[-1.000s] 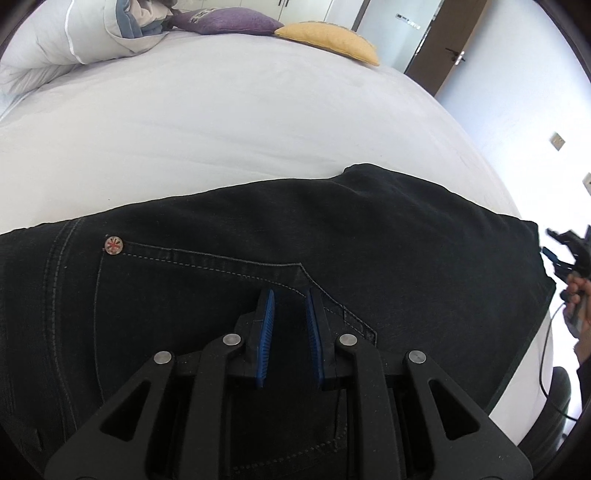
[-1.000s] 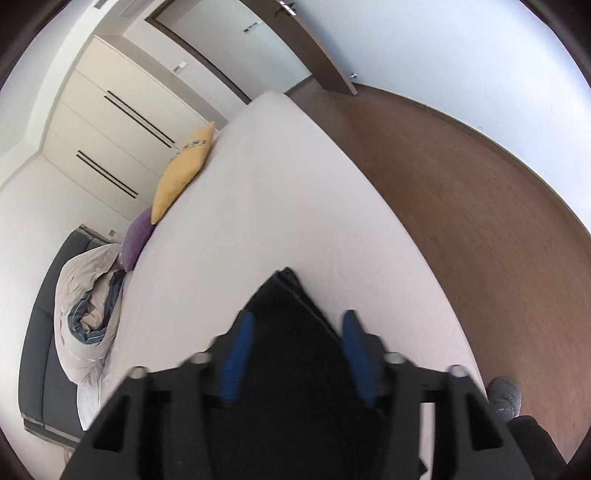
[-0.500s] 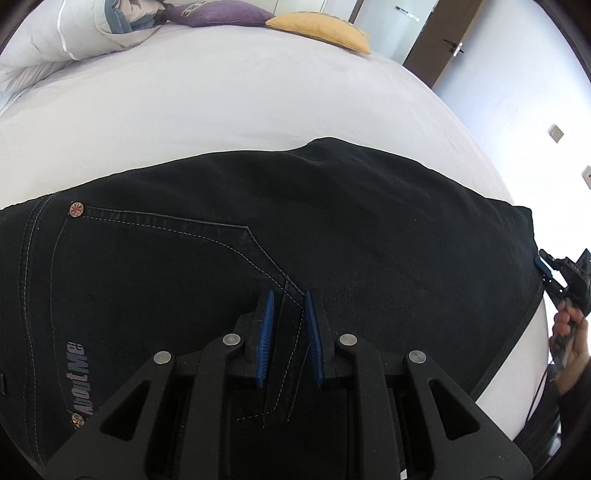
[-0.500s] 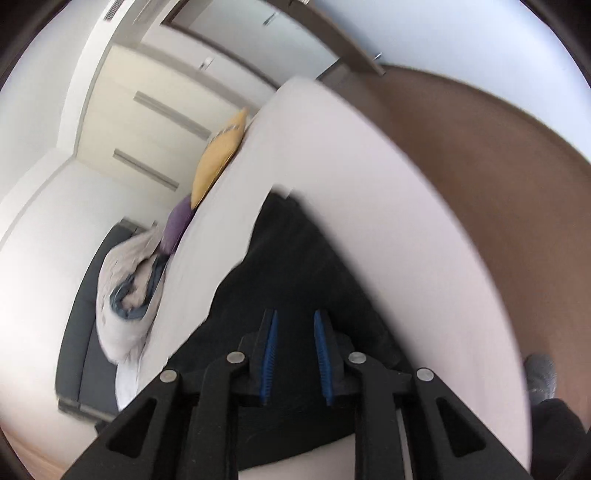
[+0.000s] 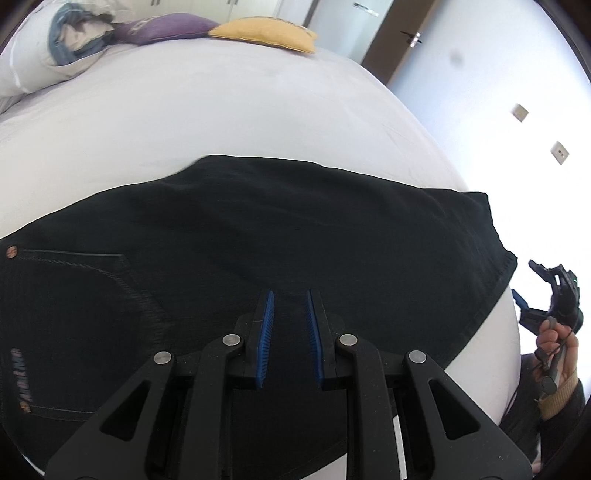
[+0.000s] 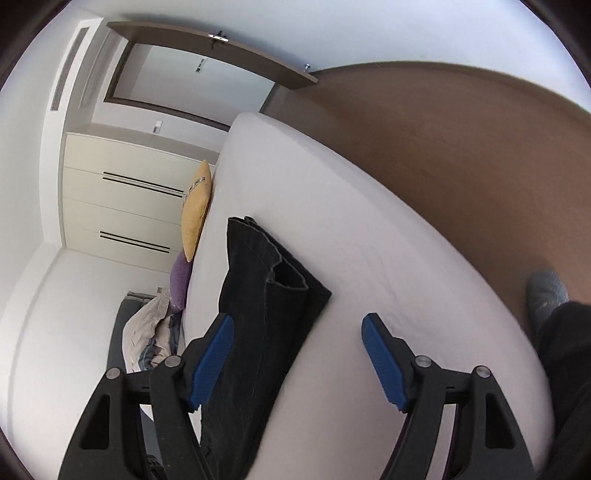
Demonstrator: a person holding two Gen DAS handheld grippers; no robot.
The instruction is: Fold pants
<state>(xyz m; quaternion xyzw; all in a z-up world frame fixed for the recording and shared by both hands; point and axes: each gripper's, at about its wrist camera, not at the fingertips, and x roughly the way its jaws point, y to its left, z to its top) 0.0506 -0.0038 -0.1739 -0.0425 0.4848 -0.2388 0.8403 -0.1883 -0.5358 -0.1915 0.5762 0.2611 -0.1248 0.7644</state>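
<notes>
Black jeans (image 5: 258,236) lie folded flat on the white bed (image 5: 221,103), pocket and rivet at the left. My left gripper (image 5: 289,301) hovers just over the jeans' near part, its blue pads a narrow gap apart with nothing between them. The right gripper shows at the right edge of the left wrist view (image 5: 546,295), held in a hand off the bed's side. In the right wrist view the right gripper (image 6: 297,325) is wide open and empty, above the bed near the jeans' (image 6: 258,295) hem end.
A yellow cushion (image 5: 262,33), a purple cushion (image 5: 166,27) and a bunched duvet (image 5: 48,44) lie at the bed's far end. Brown wooden floor (image 6: 461,155) runs along the bed's right side. A door (image 6: 207,48) and white wardrobe (image 6: 122,199) stand beyond.
The left gripper has slid right along the jeans, away from the pocket. The right gripper has opened wide and pulled back off the jeans' end, letting the fabric lie on the bed.
</notes>
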